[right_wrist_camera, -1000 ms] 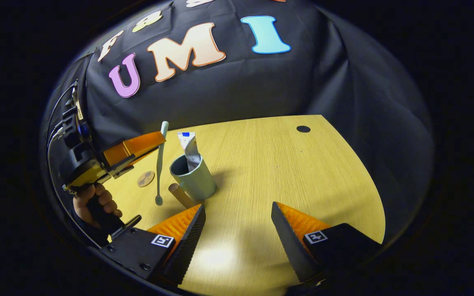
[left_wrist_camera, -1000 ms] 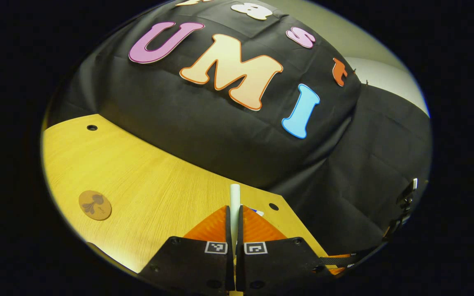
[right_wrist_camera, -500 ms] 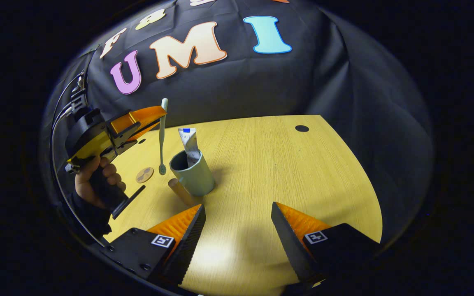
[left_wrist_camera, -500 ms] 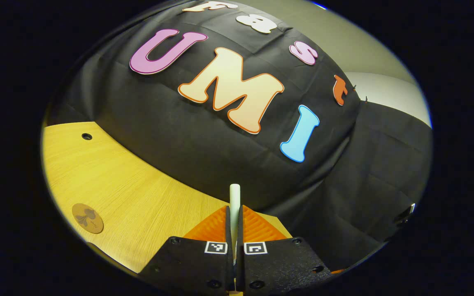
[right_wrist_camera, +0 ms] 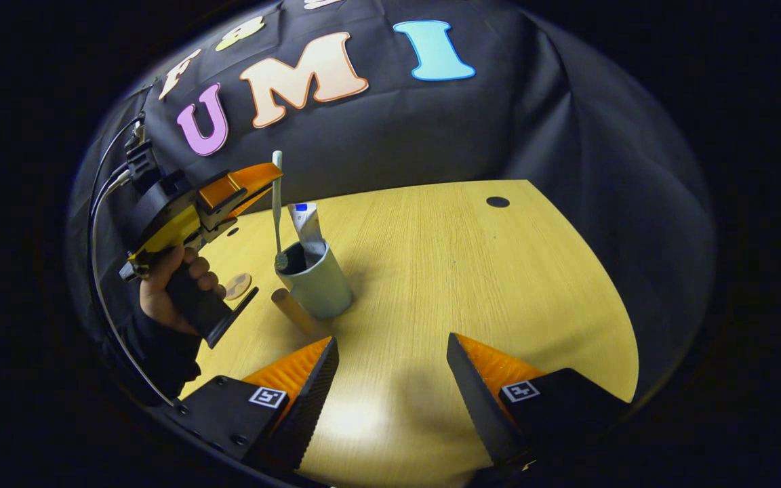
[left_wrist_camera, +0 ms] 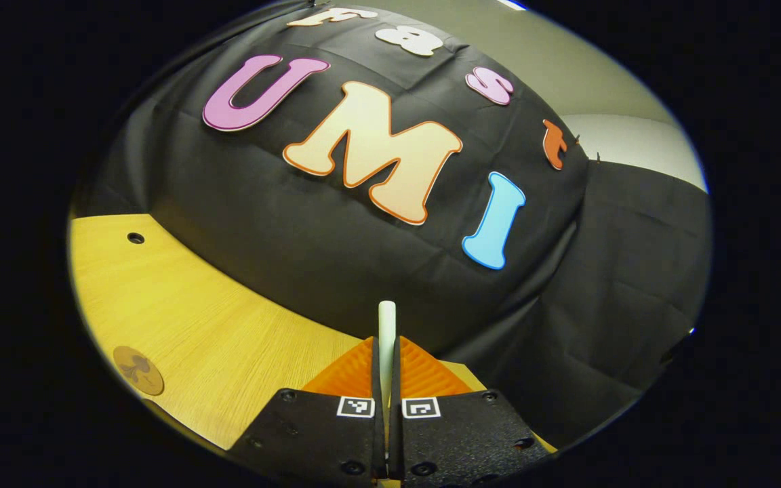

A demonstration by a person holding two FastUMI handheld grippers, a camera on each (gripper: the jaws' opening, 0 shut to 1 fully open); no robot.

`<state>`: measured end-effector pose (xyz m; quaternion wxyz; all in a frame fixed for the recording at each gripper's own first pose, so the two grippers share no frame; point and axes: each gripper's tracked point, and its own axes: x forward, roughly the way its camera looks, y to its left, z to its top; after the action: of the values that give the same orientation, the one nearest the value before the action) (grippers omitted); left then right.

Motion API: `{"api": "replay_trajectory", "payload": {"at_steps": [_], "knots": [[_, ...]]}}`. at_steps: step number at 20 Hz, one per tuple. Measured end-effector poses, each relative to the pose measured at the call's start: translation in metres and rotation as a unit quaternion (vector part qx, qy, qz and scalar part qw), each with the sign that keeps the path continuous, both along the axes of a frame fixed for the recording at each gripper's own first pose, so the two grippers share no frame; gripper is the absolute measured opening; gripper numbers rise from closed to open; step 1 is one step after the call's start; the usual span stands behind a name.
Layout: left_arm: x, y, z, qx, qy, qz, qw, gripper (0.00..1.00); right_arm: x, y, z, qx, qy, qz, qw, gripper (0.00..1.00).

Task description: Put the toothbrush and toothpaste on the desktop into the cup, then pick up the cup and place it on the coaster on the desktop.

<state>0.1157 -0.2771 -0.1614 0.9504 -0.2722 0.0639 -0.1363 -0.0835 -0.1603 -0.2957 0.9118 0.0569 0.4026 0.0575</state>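
In the right gripper view a pale green cup [right_wrist_camera: 318, 288] stands on the wooden desktop [right_wrist_camera: 465, 271] with the toothpaste tube [right_wrist_camera: 307, 227] leaning inside it. My left gripper [right_wrist_camera: 265, 177], held by a hand [right_wrist_camera: 173, 285], is shut on a pale toothbrush [right_wrist_camera: 277, 207] that hangs head-down, its head at the cup's rim. From the left gripper view the toothbrush handle [left_wrist_camera: 386, 332] pokes up between my left gripper's [left_wrist_camera: 386, 352] closed fingers. A round brown coaster [right_wrist_camera: 237, 286] [left_wrist_camera: 138, 370] lies left of the cup. My right gripper [right_wrist_camera: 390, 366] stands open above the near desktop.
A brown cylinder [right_wrist_camera: 290, 310] lies on the desk against the cup's near left side. Small dark holes [right_wrist_camera: 497, 201] [left_wrist_camera: 135, 238] mark the desktop near its far edge. The black cloth wall [right_wrist_camera: 431, 135] rises right behind the desk.
My left gripper has lifted and carried the toothbrush rightward, from beside the cup to over its rim. The right gripper has hardly moved.
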Motion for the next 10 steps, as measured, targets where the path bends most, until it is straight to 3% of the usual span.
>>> {"api": "replay_trajectory", "payload": {"at_steps": [2, 10], "knots": [[0.000, 0.002, -0.002, 0.013, -0.007, 0.002, 1.000, 0.00, -0.002, 0.002, -0.006, 0.002, 0.005, 0.000, 1.000, 0.95], [-0.020, -0.010, -0.024, 0.036, 0.010, -0.012, 0.999, 0.00, -0.001, 0.003, -0.014, 0.008, 0.013, -0.006, 1.000, 0.99]]}}
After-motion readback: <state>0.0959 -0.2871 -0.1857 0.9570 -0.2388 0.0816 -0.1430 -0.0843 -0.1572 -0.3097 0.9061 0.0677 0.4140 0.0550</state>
